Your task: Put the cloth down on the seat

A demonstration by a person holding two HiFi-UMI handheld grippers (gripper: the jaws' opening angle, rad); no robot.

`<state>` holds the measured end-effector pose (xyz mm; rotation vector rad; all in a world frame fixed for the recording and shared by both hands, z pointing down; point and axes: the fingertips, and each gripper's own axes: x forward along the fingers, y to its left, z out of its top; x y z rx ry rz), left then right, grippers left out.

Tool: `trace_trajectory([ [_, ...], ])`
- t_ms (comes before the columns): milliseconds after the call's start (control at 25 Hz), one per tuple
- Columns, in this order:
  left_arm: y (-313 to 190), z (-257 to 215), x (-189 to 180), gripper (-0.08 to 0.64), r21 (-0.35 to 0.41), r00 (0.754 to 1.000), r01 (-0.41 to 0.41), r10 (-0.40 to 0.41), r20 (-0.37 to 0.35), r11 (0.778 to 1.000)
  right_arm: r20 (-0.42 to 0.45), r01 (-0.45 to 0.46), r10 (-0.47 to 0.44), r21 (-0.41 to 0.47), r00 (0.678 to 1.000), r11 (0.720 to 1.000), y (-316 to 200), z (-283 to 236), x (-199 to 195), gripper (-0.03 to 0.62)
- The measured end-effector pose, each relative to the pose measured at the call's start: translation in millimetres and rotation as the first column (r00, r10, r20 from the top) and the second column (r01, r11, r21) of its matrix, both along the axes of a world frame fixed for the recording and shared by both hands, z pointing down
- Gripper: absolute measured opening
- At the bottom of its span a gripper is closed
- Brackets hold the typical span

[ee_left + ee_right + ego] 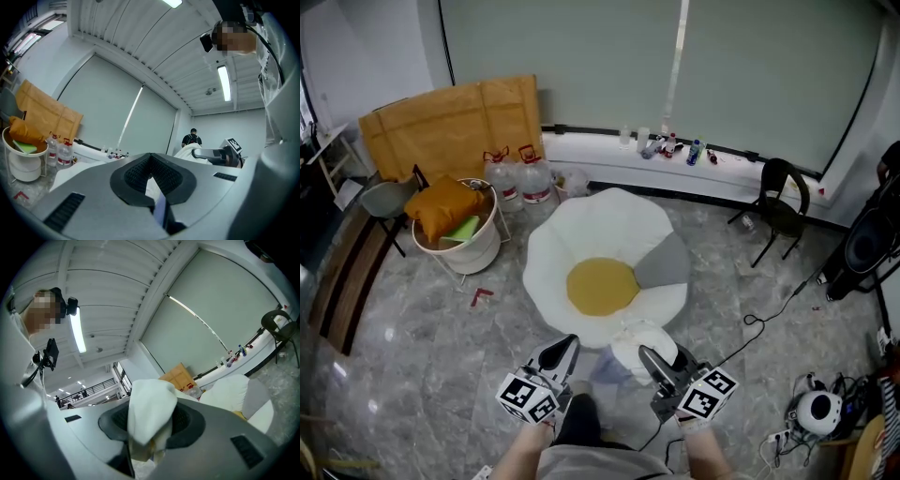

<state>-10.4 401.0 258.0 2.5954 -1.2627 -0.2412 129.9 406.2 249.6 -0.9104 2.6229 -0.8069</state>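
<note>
**Seat dead ahead, cloth strung across its near edge**

I hold the cloth with both tongs. The left tongs are pinched together on a thin edge of it; in the left gripper view only a narrow white-and-bluish strip shows between the pads. The right tongs are clamped on a thick white bunch that swells out above the pads in the right gripper view. Most of the fabric therefore sits on my right side.

The seat lies on the floor straight in front of me, its white petals spread round a yellow centre. In the head view the cloth hangs just at the seat's near petal, apart from the yellow centre, which lies further on. Whether the cloth touches that petal I cannot tell.

The cloth's long axis runs from one pair of tongs to the other, crosswise to the line towards the seat. Both tongs point level at the seat and stand about equally near it, neither clearly ahead.

I judge the coming move to be a short carry forward and down with both hands together, keeping the cloth crosswise, before either grip opens.
</note>
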Motion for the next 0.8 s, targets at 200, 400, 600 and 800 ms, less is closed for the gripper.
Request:
trace_trajectory([
  [200,-53.6,-0.3,-18.7,0.014,-0.019,1.0,0.016,-0.016,-0.005,1.0,0.015,0.003,-0.003,-0.013,1.0,1.0,-47.4,5.4,-10.7,0.164],
  [400,-106.5,5.8,-32.3,0.014,-0.016,1.0,-0.004,0.005,0.012,1.0,0.011,-0.015,0.015,-0.032,1.0,0.999,-98.4,13.1,-24.1,0.165],
  [600,-154.0,12.9,-41.7,0.014,-0.046,1.0,-0.018,0.018,0.006,0.999,0.014,-0.027,0.028,-0.038,1.0,0.999,-144.0,14.1,-35.9,0.166],
  [800,-196.6,17.5,-52.8,0.014,-0.061,0.999,-0.046,0.046,-0.008,0.997,0.009,-0.047,0.047,-0.045,0.999,0.998,-186.0,15.1,-49.0,0.166],
])
